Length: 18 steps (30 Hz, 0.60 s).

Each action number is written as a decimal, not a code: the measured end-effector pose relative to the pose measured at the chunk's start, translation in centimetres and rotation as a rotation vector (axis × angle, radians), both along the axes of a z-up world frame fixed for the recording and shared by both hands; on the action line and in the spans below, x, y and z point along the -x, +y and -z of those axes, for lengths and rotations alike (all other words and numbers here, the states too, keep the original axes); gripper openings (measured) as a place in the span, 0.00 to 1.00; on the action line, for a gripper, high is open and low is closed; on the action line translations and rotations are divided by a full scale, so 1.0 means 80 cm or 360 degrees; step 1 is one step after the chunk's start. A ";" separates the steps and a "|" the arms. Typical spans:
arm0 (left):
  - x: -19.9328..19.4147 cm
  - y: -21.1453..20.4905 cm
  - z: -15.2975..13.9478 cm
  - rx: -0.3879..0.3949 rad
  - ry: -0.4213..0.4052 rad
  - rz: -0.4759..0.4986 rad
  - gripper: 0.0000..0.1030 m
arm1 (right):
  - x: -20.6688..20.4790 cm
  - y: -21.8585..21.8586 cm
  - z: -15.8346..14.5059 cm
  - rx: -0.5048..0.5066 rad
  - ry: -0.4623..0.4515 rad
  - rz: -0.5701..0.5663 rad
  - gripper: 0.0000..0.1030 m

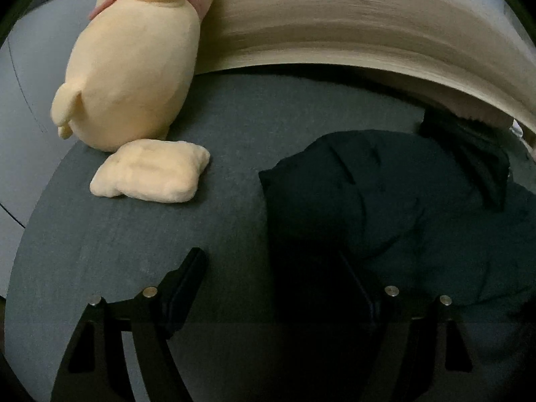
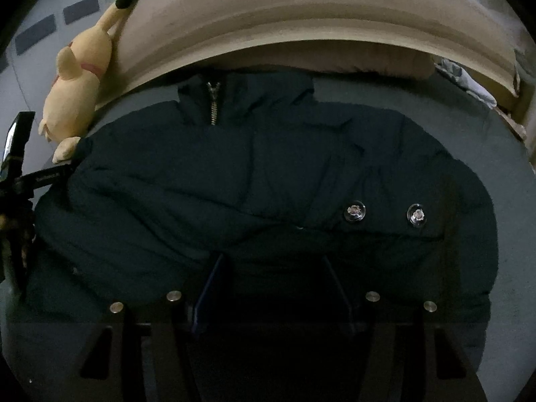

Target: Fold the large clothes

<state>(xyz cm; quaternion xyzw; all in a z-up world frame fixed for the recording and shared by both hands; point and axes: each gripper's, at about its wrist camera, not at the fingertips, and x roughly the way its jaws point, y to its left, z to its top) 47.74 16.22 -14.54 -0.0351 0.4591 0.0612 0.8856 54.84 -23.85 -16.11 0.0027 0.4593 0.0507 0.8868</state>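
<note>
A dark teal puffer jacket (image 2: 234,174) lies spread across the grey bed, collar and zipper (image 2: 213,104) toward the headboard. Two snap buttons (image 2: 355,211) sit near its front edge. My right gripper (image 2: 274,264) hovers over the jacket's near hem with its jaws apart; both inner pad faces show bare, though the gap is very dark. In the left wrist view the jacket (image 1: 385,201) fills the right half. My left gripper (image 1: 271,264) stands open at the jacket's left edge, its right finger over the fabric and its left finger (image 1: 191,268) over bare sheet.
A cream plush toy (image 1: 134,67) leans on the beige headboard (image 1: 368,26), one foot (image 1: 150,174) flat on the grey sheet (image 1: 134,251). The toy (image 2: 77,90) stands at the jacket's far left corner. The black body of the left-hand tool (image 2: 16,154) pokes in at the left edge.
</note>
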 end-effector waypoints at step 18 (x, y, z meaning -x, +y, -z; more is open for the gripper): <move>0.131 -0.122 -0.077 -0.0047 -0.0423 0.0423 0.78 | 0.017 -0.135 -0.058 -0.0661 -0.0071 0.0278 0.80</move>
